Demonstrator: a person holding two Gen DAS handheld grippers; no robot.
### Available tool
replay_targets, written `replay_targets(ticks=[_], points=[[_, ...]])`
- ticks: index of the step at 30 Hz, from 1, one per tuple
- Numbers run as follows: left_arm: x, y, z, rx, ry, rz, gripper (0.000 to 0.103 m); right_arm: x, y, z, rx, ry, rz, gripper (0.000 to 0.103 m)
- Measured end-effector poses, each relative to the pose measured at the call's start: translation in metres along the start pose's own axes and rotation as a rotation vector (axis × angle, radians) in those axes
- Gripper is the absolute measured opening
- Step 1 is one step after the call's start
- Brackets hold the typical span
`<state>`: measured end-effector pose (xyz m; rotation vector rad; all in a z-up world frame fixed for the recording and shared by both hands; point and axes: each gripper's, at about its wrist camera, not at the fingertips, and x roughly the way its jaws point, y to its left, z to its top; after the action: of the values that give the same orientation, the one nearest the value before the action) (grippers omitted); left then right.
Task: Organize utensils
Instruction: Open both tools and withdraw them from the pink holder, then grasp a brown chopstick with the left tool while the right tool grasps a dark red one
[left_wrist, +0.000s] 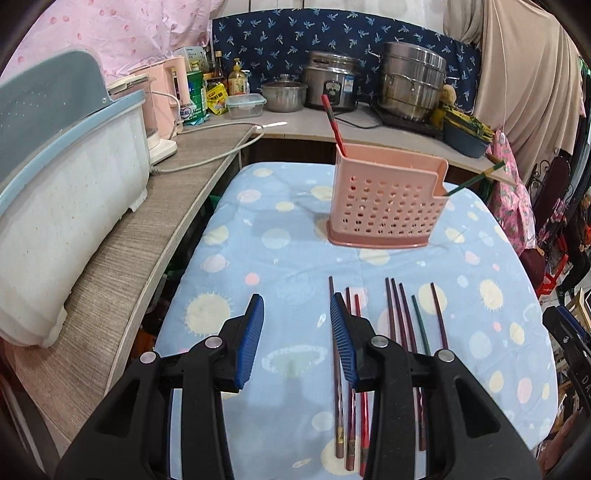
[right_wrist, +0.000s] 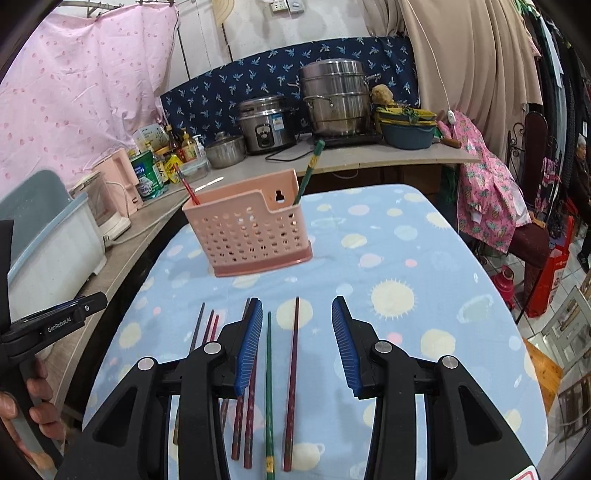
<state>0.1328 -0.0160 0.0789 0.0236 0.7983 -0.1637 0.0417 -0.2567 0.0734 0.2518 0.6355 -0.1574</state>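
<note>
A pink perforated utensil holder (left_wrist: 384, 199) (right_wrist: 247, 229) stands on the blue patterned table. A red chopstick (left_wrist: 333, 123) (right_wrist: 187, 188) leans out of its left end and a green chopstick (left_wrist: 474, 179) (right_wrist: 309, 170) out of its right end. Several chopsticks (left_wrist: 402, 325) lie in a row on the cloth near me, among them a green one (right_wrist: 268, 387) and a dark red one (right_wrist: 291, 380). My left gripper (left_wrist: 297, 321) is open and empty above the row's left end. My right gripper (right_wrist: 297, 325) is open and empty over the green and dark red ones.
A wooden counter (left_wrist: 155, 229) runs along the left with a white and blue dish bin (left_wrist: 62, 206). Pots, a rice cooker (left_wrist: 334, 85) and a steamer (right_wrist: 334, 98) stand on the back counter. The left gripper shows at the left edge of the right wrist view (right_wrist: 55, 325).
</note>
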Motion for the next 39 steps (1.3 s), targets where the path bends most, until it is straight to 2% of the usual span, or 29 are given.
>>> replay_targets(ticks=[8, 19, 22, 24, 29, 39], points=[[0.008, 0.0, -0.031, 0.022, 0.05, 0.019, 0.036, 0.005, -0.006, -0.031, 0.004, 0.057, -0.016, 0.038], [0.024, -0.005, -0.07, 0.03, 0.146, 0.008, 0.036, 0.018, -0.006, -0.077, -0.015, 0.156, -0.004, 0.038], [0.027, -0.006, -0.079, 0.038, 0.165, 0.006, 0.036, 0.024, -0.003, -0.089, -0.025, 0.183, 0.002, 0.036], [0.029, -0.005, -0.084, 0.037, 0.178, 0.008, 0.036, 0.028, -0.001, -0.095, -0.031, 0.201, 0.005, 0.03], [0.032, -0.002, -0.091, 0.034, 0.196, 0.016, 0.036, 0.036, 0.002, -0.104, -0.035, 0.233, 0.013, 0.022], [0.037, -0.001, -0.102, 0.04, 0.225, 0.011, 0.036, 0.048, 0.008, -0.117, -0.061, 0.279, 0.017, 0.013]])
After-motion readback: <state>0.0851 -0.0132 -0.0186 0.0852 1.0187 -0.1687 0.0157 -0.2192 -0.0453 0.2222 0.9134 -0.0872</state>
